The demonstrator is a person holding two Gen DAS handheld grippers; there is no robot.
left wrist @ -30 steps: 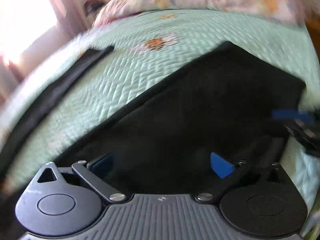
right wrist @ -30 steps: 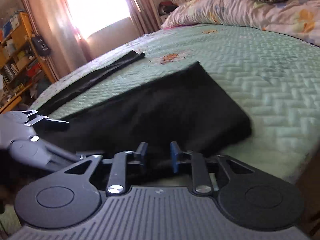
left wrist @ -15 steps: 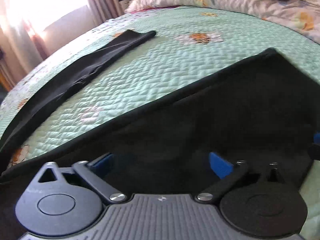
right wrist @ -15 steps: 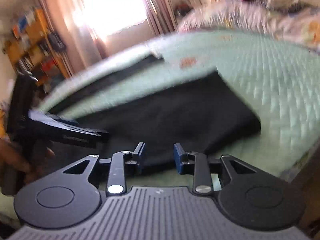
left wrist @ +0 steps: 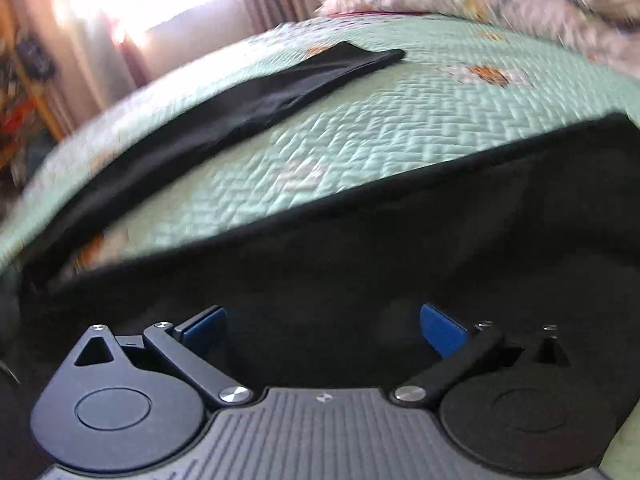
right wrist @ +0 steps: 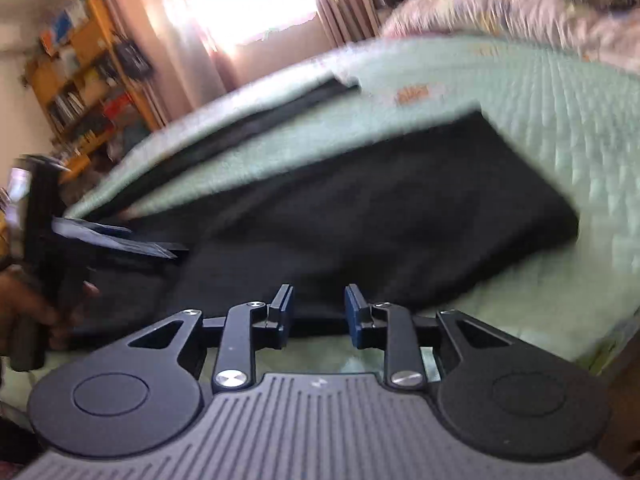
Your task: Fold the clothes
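- The black garment (right wrist: 360, 216) lay flat on the bed (right wrist: 560, 120), on its pale green quilted cover, as a long dark panel near the bed's front edge.
- In the right wrist view the panel's long axis ran from lower left to upper right, ending in a squared corner at the right.
- The right gripper (right wrist: 319, 312) hovered just at the garment's near edge, its fingers parted by a narrow gap with nothing between them.
- The left gripper (left wrist: 322, 326) was over the cloth itself, fingers spread wide and empty, with dark fabric filling the space ahead of them.
- From the left wrist view a second black strip (left wrist: 248, 104) lay well apart, further up the bed, roughly parallel to the main panel; whether it belonged to the same garment I could not tell.
- The left gripper also appeared at the left of the right wrist view, over the panel's left end, held in a hand (right wrist: 24, 312).
- Judged from this, the near long edge was the likely thing to be pinched next, and the right gripper sat closer to that edge than the left.
- Both views were smeared by motion, so fine creases could not be read.
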